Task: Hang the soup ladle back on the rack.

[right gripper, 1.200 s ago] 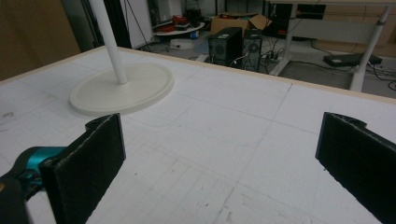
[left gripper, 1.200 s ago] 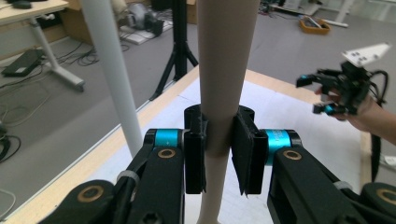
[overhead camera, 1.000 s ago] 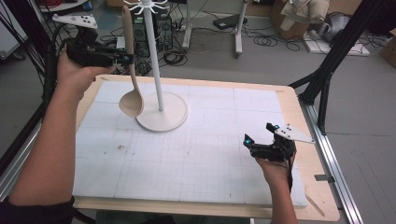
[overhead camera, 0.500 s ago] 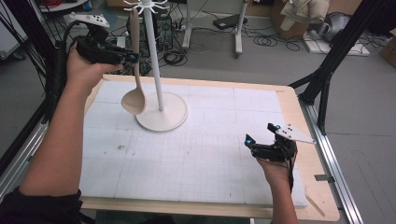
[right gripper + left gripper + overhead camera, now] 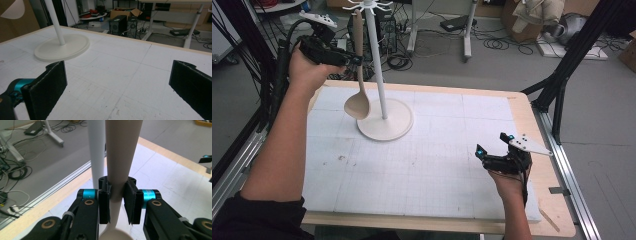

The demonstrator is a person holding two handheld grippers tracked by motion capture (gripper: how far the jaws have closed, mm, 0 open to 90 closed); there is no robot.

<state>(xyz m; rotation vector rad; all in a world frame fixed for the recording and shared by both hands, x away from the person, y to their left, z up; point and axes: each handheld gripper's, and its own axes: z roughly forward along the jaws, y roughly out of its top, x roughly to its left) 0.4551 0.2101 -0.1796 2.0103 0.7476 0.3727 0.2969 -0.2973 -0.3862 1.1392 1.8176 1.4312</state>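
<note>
At the far left, the left gripper (image 5: 354,60) is clamped tight on a smooth beige spoon (image 5: 357,85), upright with its rounded bowl hanging down above the white foam table (image 5: 437,165), just beside the white stand (image 5: 379,90). Over right, the right gripper (image 5: 494,149) rests wide open, holding nothing.

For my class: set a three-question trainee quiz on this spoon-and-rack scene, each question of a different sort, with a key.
1. True or false: the left gripper is shut on the spoon.
2. Are the right gripper jaws A) open or B) shut?
3. Fill in: the spoon's bowl hangs over the rack's ___.

Key:
1. True; its pads clamp the handle.
2. A; they stand wide apart, nothing between them.
3. Base, beside the pole.
</note>
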